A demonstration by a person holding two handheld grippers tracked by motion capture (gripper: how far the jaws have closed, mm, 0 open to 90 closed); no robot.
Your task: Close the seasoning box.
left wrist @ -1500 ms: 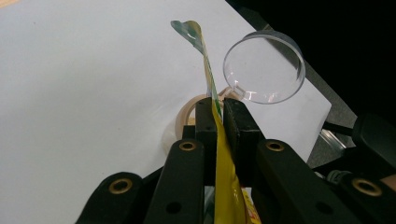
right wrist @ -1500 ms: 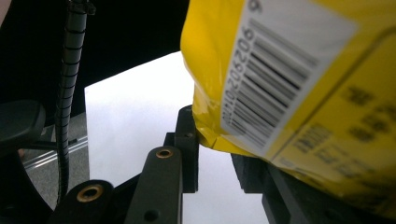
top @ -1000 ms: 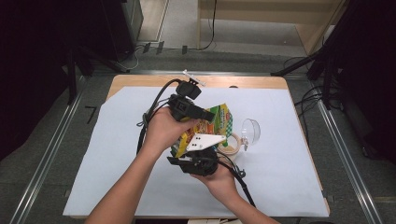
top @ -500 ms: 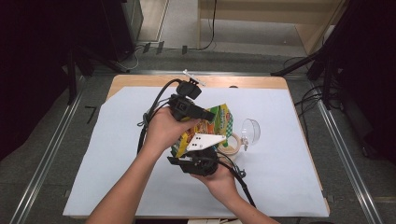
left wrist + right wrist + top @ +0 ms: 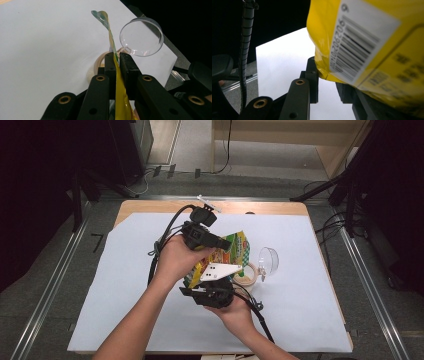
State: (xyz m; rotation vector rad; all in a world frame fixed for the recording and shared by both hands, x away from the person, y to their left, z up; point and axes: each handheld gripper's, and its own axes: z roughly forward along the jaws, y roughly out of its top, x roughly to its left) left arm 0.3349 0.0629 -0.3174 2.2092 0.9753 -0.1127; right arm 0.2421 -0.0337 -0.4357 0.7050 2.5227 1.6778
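Observation:
A yellow snack bag [image 5: 236, 248] with green and orange print hangs above the middle of the table between both hands. My left gripper [image 5: 226, 242] comes in from the left, and in its own view it [image 5: 117, 58] is shut on the bag's thin upper edge [image 5: 121, 100]. My right gripper [image 5: 206, 279] sits below the bag under its white three-cornered plate. In the right gripper view the bag's barcode corner [image 5: 362, 45] lies over the right jaw. White paper shows through the gap between the jaws of that gripper [image 5: 328, 75].
A clear plastic cup [image 5: 270, 260] lies on its side just right of the bag, seen also as the cup [image 5: 141, 36] ahead of the left jaws. A tape roll [image 5: 248, 274] lies beside it. White paper [image 5: 125, 295] covers the wooden table [image 5: 150, 208]. A small white object [image 5: 208, 202] rests at the back edge.

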